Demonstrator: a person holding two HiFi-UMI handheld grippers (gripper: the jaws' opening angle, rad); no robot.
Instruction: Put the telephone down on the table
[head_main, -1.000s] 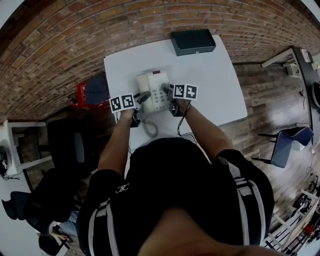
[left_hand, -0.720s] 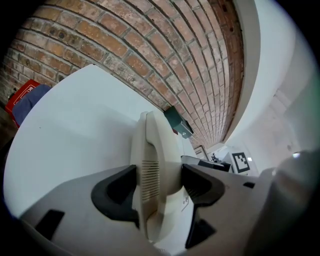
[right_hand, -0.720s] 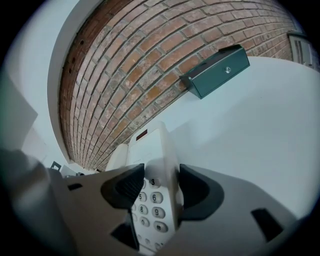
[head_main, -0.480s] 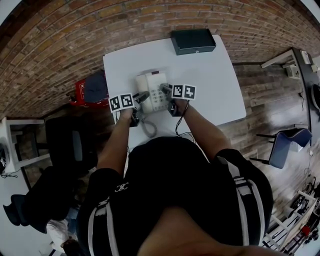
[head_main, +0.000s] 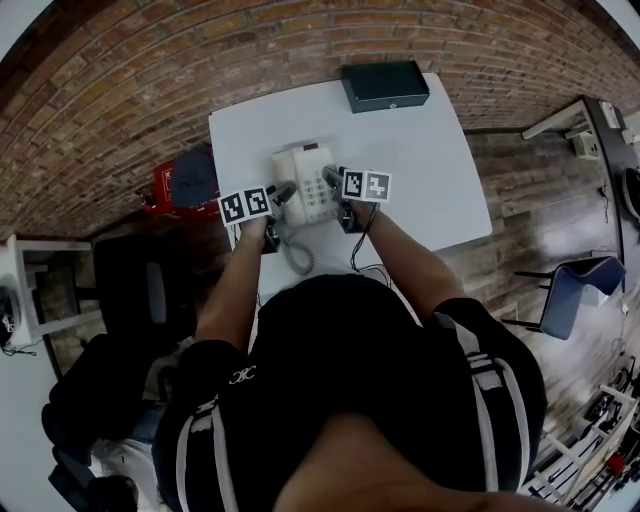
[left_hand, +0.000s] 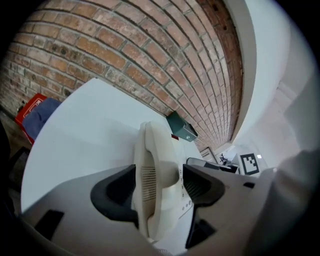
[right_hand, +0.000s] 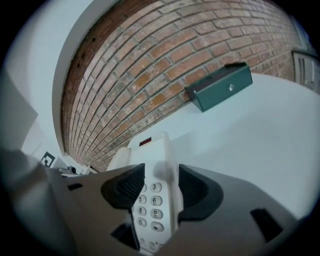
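My left gripper (left_hand: 157, 189) clamps telephone (head_main: 308, 184) at handset (left_hand: 156, 165); my right gripper (right_hand: 158, 189) clamps keypad (right_hand: 150, 206) edge; white table (head_main: 425, 165) beneath.

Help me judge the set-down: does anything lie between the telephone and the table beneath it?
Nothing visible does. The left gripper and right gripper clamp the telephone above the white table, bare around it. The green box sits at the far edge, well apart.

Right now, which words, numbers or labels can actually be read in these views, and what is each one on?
"3", "5", "6", "8", "0": keypad of the telephone, right gripper view; other keys hidden or blurred.
Red label atop the telephone: too small to read.
Marker cubes: black-and-white patterns, no words.
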